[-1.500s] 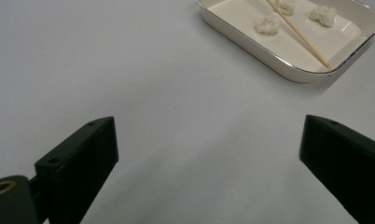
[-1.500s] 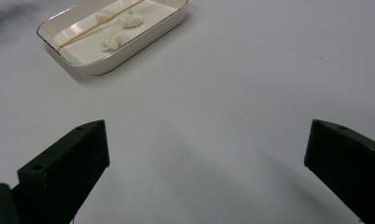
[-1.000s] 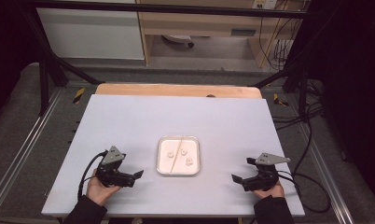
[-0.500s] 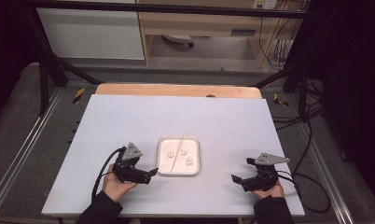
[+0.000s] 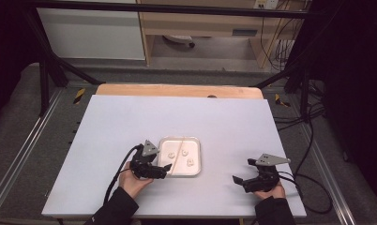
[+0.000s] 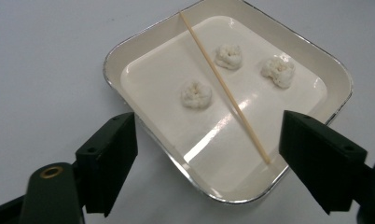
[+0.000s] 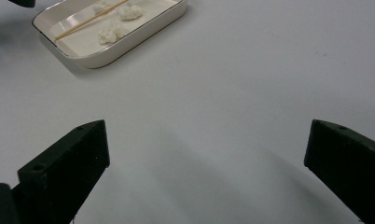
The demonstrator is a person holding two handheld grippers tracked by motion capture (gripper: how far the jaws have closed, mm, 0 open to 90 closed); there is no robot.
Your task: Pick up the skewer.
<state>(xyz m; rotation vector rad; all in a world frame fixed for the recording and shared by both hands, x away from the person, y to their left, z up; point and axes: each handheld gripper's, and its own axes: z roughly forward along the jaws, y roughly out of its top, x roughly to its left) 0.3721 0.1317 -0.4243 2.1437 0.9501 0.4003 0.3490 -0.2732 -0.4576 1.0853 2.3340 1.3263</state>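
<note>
Thin pale wooden skewer (image 6: 224,87) lies in the shallow white square tray with metallic rim (image 6: 129,51), long axis diagonal, running from the tray's upper-left rim to its lower right in the left gripper view, between three small white fluffy lumps (image 6: 196,94). Left tongs (image 5: 164,168), at the tray's left edge in the high view's lower centre, spread but just been closing, nothing between. Right tongs (image 5: 239,180) spread, empty, lower right. Pale lilac-white table (image 5: 130,122); dark grey floor (image 5: 18,117) around.
</note>
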